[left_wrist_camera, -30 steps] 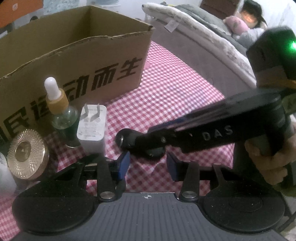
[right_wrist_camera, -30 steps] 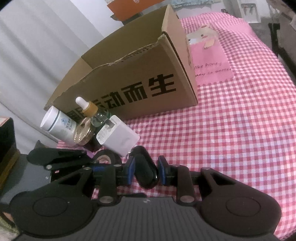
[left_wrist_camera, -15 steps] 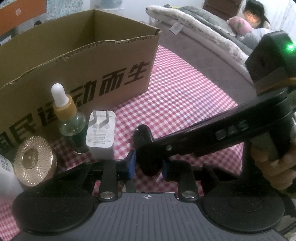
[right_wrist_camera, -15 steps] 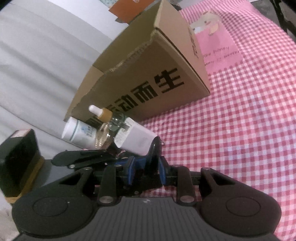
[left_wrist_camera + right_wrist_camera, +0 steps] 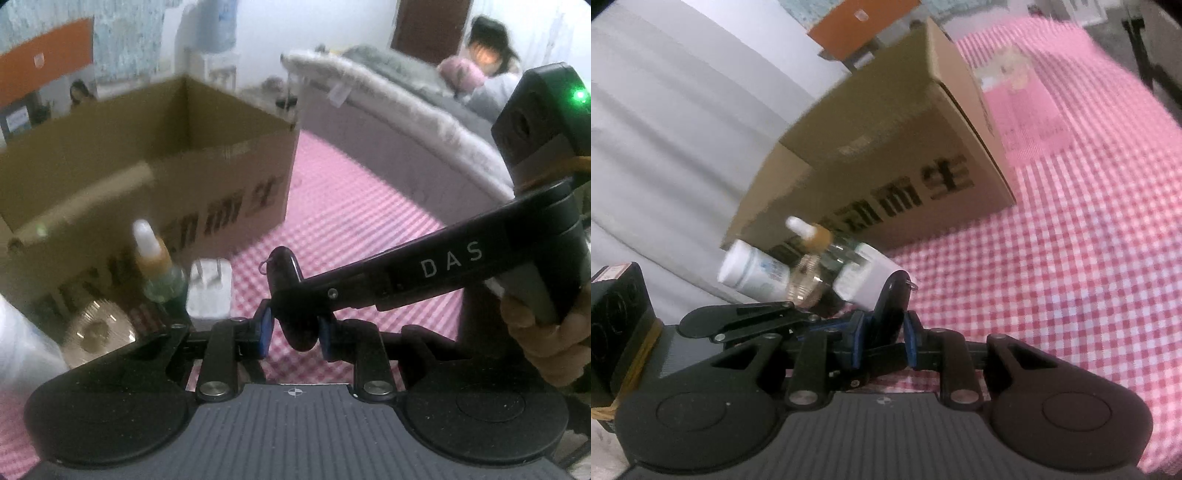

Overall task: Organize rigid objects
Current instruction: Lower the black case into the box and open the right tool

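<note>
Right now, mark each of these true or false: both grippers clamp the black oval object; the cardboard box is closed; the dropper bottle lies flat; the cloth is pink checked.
1. Both the left gripper and right gripper clamp the black oval object: true.
2. The cardboard box is closed: false, its top is open.
3. The dropper bottle lies flat: false, it stands upright.
4. The cloth is pink checked: true.

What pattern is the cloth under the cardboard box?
Pink-and-white gingham checks on the cloth; clearest in the right wrist view.
</note>
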{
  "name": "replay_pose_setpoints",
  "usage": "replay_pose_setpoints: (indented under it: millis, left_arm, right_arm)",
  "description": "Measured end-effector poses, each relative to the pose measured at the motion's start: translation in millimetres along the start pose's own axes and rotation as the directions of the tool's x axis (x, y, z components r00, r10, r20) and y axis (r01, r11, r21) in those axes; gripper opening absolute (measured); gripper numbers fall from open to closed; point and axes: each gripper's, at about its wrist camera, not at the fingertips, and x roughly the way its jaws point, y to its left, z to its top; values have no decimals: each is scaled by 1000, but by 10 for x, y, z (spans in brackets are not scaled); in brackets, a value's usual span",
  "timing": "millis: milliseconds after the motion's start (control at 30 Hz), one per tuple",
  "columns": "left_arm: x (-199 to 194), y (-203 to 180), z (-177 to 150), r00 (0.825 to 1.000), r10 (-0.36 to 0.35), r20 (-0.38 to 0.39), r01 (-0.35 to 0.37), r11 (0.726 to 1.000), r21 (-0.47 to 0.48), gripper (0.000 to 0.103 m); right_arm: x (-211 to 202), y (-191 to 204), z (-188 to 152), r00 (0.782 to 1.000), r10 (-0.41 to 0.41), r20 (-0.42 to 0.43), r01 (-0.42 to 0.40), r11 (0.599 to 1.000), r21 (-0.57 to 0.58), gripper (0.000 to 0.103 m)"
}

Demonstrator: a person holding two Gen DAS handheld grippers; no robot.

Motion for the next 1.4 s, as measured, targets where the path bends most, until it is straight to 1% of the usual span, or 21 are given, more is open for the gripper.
replay_pose_setpoints:
  millis: [133, 233, 333, 433, 500, 600, 733, 800, 900, 1033, 1100, 1200, 1267, 1333, 1400]
  left_arm:
    - [-367, 37, 106, 995, 23, 98, -25, 1000, 13, 24]
    - [-623, 134, 215, 984, 66, 168, -69, 998, 13, 24]
    - [-784, 271, 333, 972, 112, 208, -116, 993, 6, 24]
    - [-816, 497, 493, 965, 158, 209, -158, 987, -15, 24]
    - [-762, 717, 610, 966, 175, 189, -170, 985, -44, 24]
    - [-602, 1072, 777, 975, 184, 128, -172, 980, -96, 24]
    - [-242, 1544, 987, 984, 178, 25, -172, 972, -162, 24]
    - [-72, 1757, 1033, 985, 172, -26, -174, 967, -186, 24]
    - [215, 2034, 1101, 980, 166, -107, -186, 958, -220, 24]
    - [425, 2171, 1056, 962, 197, -187, -236, 946, -220, 24]
    - [502, 2191, 1062, 952, 226, -207, -268, 942, -202, 24]
    - [515, 2172, 1052, 941, 262, -213, -303, 933, -192, 26]
    - [488, 2155, 1052, 941, 268, -205, -307, 933, -190, 28]
    - [427, 2136, 1052, 947, 258, -191, -294, 936, -196, 32]
    - [332, 2084, 1073, 951, 259, -171, -290, 937, -193, 42]
  right_arm:
    - [-187, 362, 69, 998, -8, 62, 13, 997, -76, 25]
    - [-293, 662, 176, 994, 11, 108, 6, 988, -151, 25]
    - [-307, 944, 379, 990, 49, 131, -18, 974, -225, 25]
    - [-178, 1159, 616, 988, 81, 128, -41, 958, -285, 25]
    - [-14, 1248, 823, 989, 100, 107, -63, 950, -304, 25]
    - [300, 1264, 1163, 992, 111, 54, -90, 949, -303, 25]
    - [828, 1161, 1614, 994, 104, -39, -111, 959, -259, 25]
    - [1064, 1039, 1803, 992, 97, -85, -114, 968, -225, 24]
    - [1448, 888, 2040, 986, 79, -150, -105, 979, -173, 24]
    - [1842, 706, 2213, 976, 53, -211, -81, 989, -127, 24]
    - [2018, 631, 2270, 971, 48, -235, -75, 991, -108, 24]
    - [2183, 566, 2298, 967, 45, -251, -69, 994, -88, 24]
    - [2203, 534, 2276, 966, 50, -253, -70, 995, -69, 25]
    - [2244, 511, 2282, 966, 52, -253, -69, 996, -60, 25]
    - [2235, 529, 2285, 968, 49, -244, -65, 996, -60, 26]
